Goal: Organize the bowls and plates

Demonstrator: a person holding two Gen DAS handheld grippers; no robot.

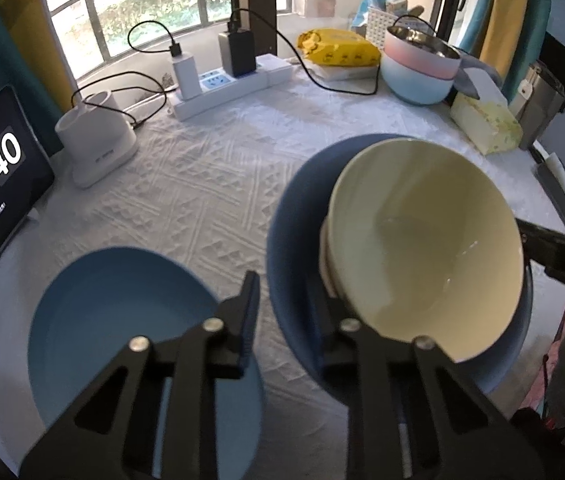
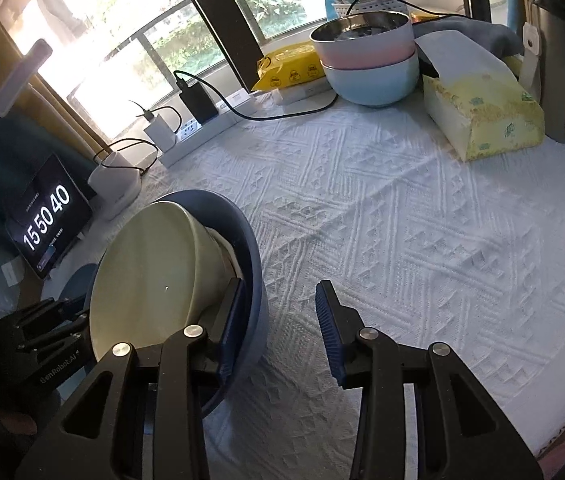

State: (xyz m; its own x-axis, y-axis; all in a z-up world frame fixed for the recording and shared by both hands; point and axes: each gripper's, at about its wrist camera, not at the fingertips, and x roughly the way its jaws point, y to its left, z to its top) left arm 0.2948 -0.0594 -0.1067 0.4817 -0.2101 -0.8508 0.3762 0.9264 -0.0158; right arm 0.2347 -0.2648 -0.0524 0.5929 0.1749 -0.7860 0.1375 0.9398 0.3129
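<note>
Only the left view shows the light-blue bowl (image 1: 122, 320) at seven o'clock and the left claw (image 1: 286, 296) clamped on the dark-blue bowl (image 1: 284, 232); the right view shows the right claw (image 2: 280, 300) apart.

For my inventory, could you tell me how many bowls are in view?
5: cream bowl tilted inside dark blue bowl; light blue bowl beside them; pink bowl stacked in pale blue bowl at back. More may be nested.
</note>
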